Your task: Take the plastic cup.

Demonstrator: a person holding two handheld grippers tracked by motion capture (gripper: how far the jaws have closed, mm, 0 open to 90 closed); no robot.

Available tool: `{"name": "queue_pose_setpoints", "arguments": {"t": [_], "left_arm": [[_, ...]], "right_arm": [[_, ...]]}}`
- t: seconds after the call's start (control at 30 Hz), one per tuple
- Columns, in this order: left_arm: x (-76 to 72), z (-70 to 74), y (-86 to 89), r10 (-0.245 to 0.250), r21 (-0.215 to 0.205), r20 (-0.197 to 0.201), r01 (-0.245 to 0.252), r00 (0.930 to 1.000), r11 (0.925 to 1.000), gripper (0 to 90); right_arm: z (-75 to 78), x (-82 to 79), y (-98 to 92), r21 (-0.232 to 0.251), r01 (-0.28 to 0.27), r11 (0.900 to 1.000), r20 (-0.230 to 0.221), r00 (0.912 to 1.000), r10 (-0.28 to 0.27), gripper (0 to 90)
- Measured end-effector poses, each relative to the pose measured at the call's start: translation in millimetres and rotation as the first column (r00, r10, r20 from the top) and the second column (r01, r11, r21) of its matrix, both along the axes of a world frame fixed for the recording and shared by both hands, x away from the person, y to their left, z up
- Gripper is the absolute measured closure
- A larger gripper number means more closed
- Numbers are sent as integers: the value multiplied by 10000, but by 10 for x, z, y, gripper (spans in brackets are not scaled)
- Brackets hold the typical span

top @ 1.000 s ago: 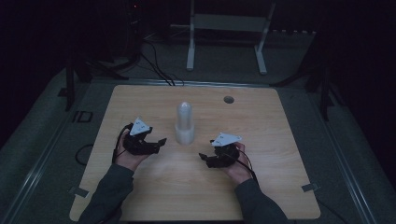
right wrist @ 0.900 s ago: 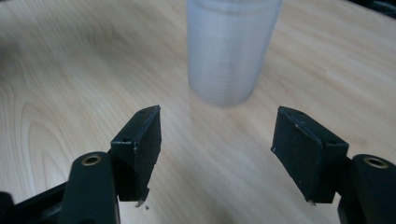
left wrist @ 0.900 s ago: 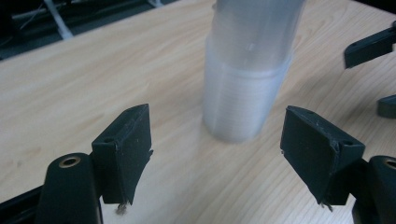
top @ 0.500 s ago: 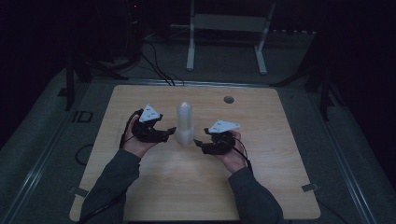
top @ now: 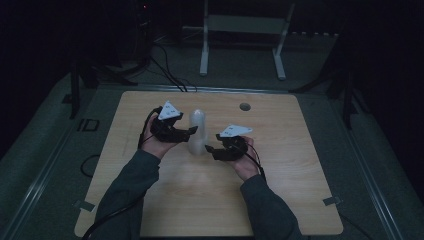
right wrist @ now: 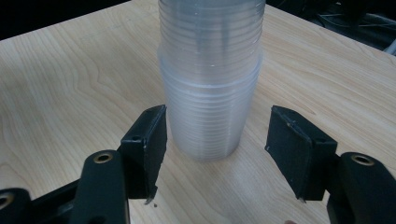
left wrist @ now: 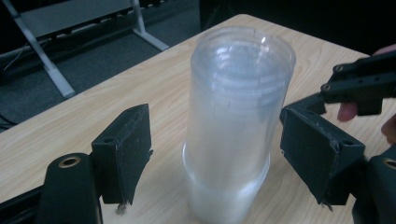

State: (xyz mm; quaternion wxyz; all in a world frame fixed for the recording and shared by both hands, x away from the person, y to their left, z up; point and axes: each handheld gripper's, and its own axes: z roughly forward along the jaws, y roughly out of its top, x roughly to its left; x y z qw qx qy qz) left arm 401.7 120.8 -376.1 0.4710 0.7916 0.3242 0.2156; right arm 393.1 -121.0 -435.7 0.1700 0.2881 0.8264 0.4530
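Both tongs, left & right, are flanking the cup stack on desk, wide open, holding nothing. Next, prob: close on stack w/o tipping.

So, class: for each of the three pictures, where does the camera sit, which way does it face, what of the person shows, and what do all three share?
High view: above the person's side, facing forward and down on the table; forearms, left gripper, right gripper.
Left gripper view: on the left gripper, jaws open either side of the cup stack; the other gripper at right.
Right gripper view: on the right gripper, facing the stack's base.
Shared: the cup stack.
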Motion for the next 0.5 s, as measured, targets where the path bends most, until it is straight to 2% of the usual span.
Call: {"name": "queue_pose_setpoints", "arguments": {"t": [0.23,0.5], "left_arm": [[54,5,-98,-181,-23,-8,181,9998,9998,246],[163,-40,-213,-255,-131,-179,253,9995,9996,246]], "right_arm": [[9,49,20,75,71,9999,-62,10000,-71,376],[-10,103,41,100,103,9999,-33,9999,-103,318]]}}
